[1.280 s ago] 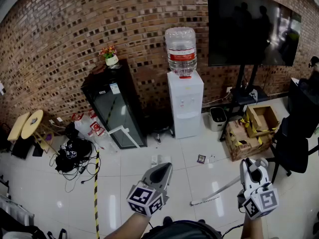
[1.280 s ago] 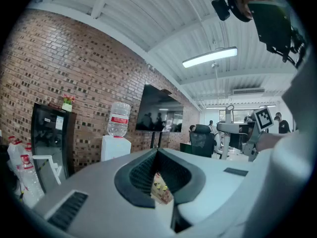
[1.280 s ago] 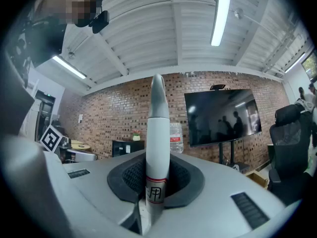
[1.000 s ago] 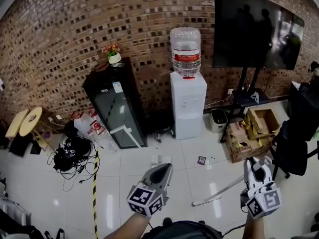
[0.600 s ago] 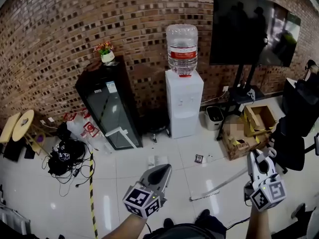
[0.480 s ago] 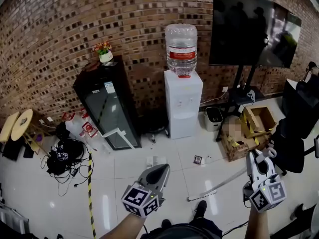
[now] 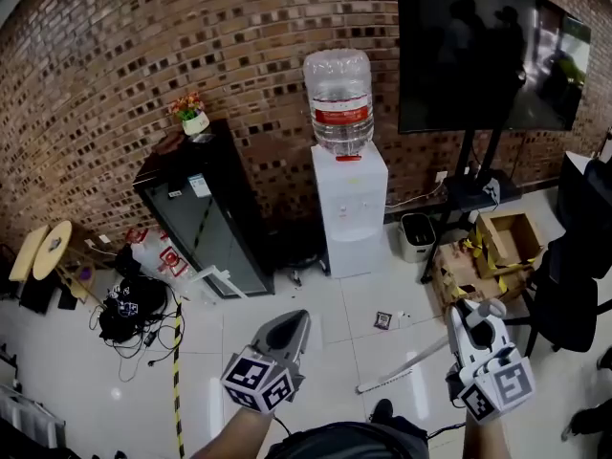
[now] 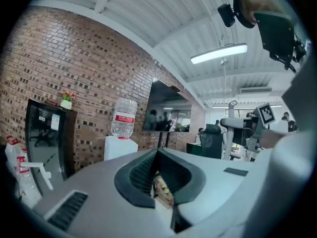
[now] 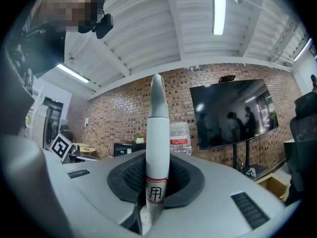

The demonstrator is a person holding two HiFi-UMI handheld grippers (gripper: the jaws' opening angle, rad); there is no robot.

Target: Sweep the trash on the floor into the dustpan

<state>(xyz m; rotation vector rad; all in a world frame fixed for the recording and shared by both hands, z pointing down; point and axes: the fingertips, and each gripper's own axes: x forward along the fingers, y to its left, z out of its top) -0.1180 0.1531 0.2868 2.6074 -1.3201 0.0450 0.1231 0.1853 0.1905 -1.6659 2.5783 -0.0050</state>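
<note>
My right gripper [image 7: 470, 325] is shut on a long white broom pole [image 7: 409, 363] that slants down and left to the floor. In the right gripper view the pole [image 9: 156, 133] stands upright between the jaws of the right gripper [image 9: 153, 175], with a red-edged label on it. My left gripper [image 7: 284, 334] hangs above the floor with its jaws together and nothing in them; the left gripper [image 8: 159, 157] shows only a thin slit. A small dark scrap of trash [image 7: 383, 320] and a few white bits [image 7: 403, 317] lie on the white tiles ahead. No dustpan is in view.
A water dispenser [image 7: 348, 208] and a black glass-door cabinet [image 7: 203, 220] stand against the brick wall. A TV on a stand [image 7: 488, 51], a small bin [image 7: 417, 236], cardboard boxes [image 7: 481, 253] and a black chair [image 7: 566, 290] crowd the right. Cables [image 7: 129, 314] and striped tape [image 7: 176, 371] lie at left.
The whole view has shifted as the person stepped forward; a shoe now shows at the bottom. Both grippers keep their hold and pose, the right one slightly further left.
</note>
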